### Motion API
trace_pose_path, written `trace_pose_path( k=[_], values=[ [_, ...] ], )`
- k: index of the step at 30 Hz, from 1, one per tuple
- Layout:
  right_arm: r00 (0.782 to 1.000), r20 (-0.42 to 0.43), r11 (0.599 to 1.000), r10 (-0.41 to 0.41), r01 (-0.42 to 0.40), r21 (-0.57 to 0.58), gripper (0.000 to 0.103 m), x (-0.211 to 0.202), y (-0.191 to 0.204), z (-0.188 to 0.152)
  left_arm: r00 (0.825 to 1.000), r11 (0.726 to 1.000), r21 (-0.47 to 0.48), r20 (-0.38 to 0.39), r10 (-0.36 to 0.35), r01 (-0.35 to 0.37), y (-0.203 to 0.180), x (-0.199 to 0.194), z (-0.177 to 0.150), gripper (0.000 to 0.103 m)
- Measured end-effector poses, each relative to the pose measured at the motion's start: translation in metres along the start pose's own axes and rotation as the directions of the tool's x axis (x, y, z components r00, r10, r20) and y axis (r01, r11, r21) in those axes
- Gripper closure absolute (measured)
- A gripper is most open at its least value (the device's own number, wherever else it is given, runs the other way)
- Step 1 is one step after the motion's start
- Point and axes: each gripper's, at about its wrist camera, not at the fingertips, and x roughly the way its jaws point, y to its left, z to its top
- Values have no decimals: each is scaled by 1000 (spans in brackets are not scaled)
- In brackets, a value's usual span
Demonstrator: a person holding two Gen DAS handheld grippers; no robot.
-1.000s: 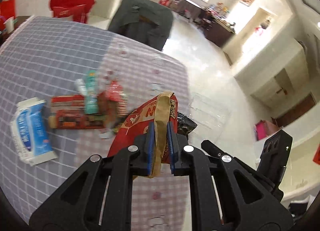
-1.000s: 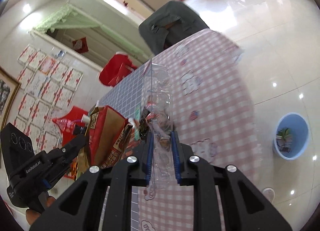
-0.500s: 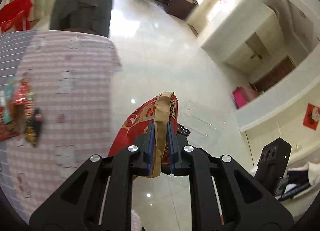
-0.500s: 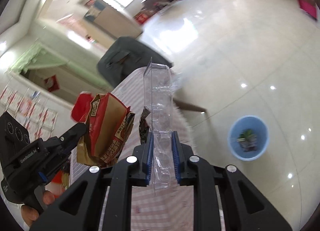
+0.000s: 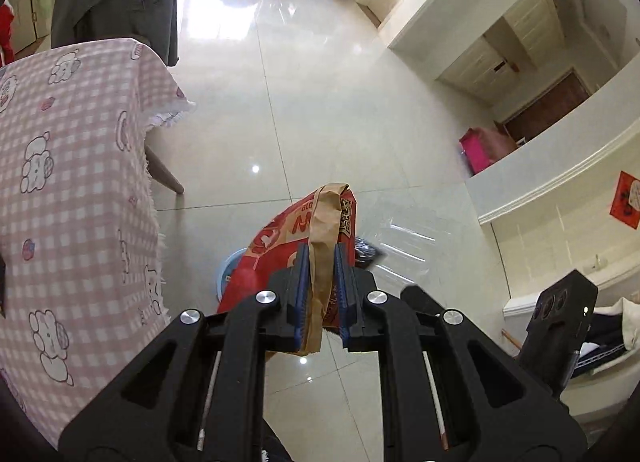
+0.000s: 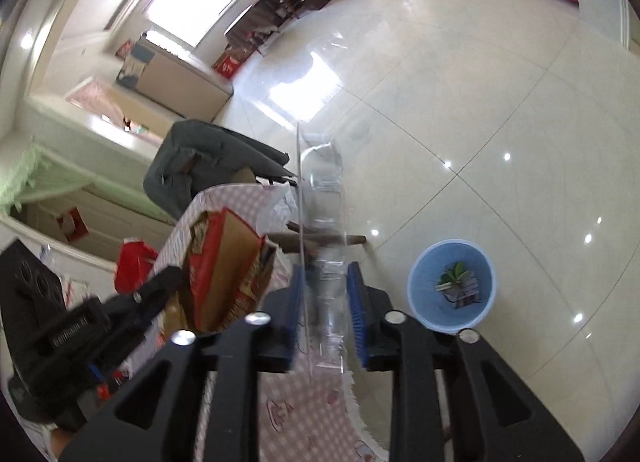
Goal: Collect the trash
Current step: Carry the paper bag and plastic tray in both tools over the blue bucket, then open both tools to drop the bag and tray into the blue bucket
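My left gripper [image 5: 321, 294] is shut on the rim of a red and brown paper bag [image 5: 296, 238] and holds it in the air past the table edge, over the floor. The bag also shows in the right wrist view [image 6: 224, 266], open at the top. My right gripper [image 6: 325, 302] is shut on a clear plastic package [image 6: 322, 221] that stands upright between its pads. A blue waste bin [image 6: 452, 286] with a few scraps inside stands on the floor, right of and below the right gripper. In the left wrist view its rim [image 5: 230, 266] peeks out behind the bag.
The table with a pink checked cloth [image 5: 68, 197] is on the left, its edge beside the bag. A chair draped in a grey coat [image 5: 116, 5] stands at the far end. The floor is glossy white tile [image 5: 320, 101]. A pink box [image 5: 480, 145] sits by the far wall.
Both grippers have swung away from the tabletop toward the floor, still holding the bag and the clear package. The trash on the table has left view and the blue bin looks closer.
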Motion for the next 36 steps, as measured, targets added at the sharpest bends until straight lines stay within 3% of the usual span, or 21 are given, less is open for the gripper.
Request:
trace_pose_path(
  k=[1, 2, 12, 19, 32, 33, 34, 35, 36],
  values=[
    [1000, -5, 1000, -14, 14, 5, 45, 5, -1, 1, 1000, 1000, 1, -6, 4, -4, -1, 3, 1, 90],
    [999, -1, 999, -36, 36, 3, 42, 6, -2, 3, 1000, 1000, 4, -16, 6, -6, -1, 7, 1, 90],
    [996, 11, 993, -87, 88, -75, 41, 5, 6, 12, 997, 1000, 10, -71, 10, -9, -6, 40, 7, 90],
    [981, 83, 974, -176, 185, -127, 31, -6, 14, 12, 996, 1000, 23, -85, 5, -3, -10, 59, 14, 90],
    [965, 118, 966, -235, 246, -83, 26, -17, 4, 10, 996, 999, 41, -84, -26, 30, -18, 67, 13, 86],
    [964, 118, 966, -238, 248, -80, 26, -17, 4, 10, 995, 999, 32, -89, -33, 36, -17, 67, 12, 74],
    [964, 117, 965, -240, 250, -78, 26, -18, 3, 9, 995, 999, 26, -94, -31, 34, -16, 68, 11, 42],
    [963, 118, 965, -241, 251, -76, 26, -19, 4, 9, 996, 1000, 20, -85, -20, 21, -16, 66, 11, 34],
    [963, 118, 965, -241, 251, -77, 26, -20, 4, 9, 998, 1000, 17, -59, -17, 19, -15, 60, 11, 34]
  ],
)
